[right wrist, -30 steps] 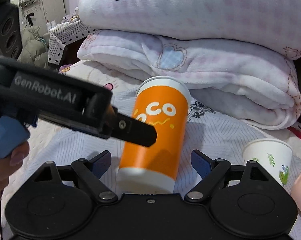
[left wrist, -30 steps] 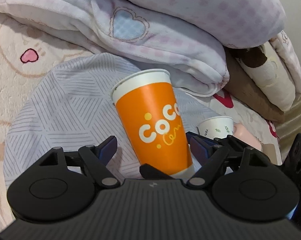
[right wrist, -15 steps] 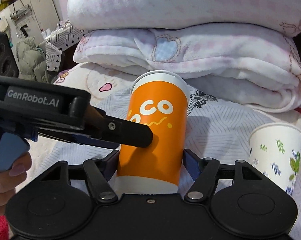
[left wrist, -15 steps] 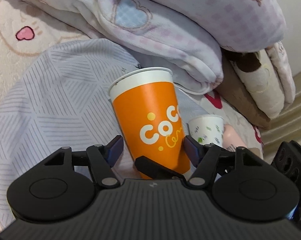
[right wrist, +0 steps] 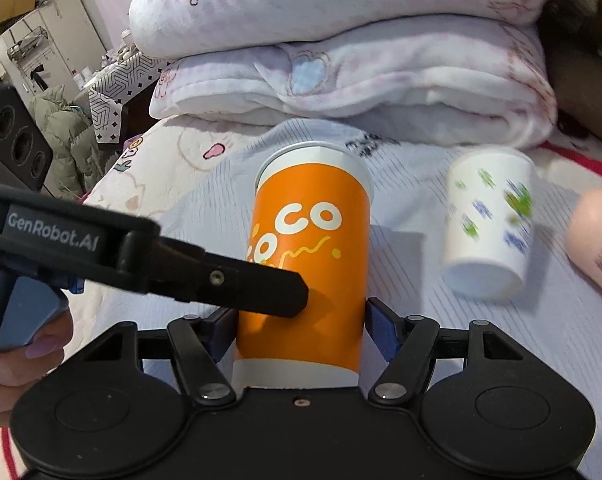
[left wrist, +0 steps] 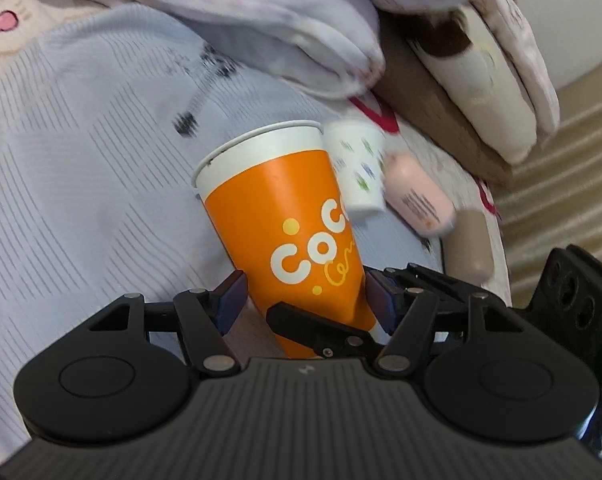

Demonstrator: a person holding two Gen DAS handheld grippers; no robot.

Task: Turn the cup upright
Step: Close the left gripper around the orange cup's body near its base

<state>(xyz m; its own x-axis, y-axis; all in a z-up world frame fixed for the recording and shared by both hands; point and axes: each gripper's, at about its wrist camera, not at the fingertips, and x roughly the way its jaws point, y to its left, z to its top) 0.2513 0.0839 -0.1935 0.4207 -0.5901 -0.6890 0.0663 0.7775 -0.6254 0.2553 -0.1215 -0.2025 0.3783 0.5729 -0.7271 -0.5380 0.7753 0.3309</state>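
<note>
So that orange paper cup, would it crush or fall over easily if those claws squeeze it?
Probably yes. The orange cup looks like thin paper, so a hard squeeze could dent it. It is tall and stands on soft bedding, so it likely tips easily. It is probably very light, though its inside is not visible.
</note>
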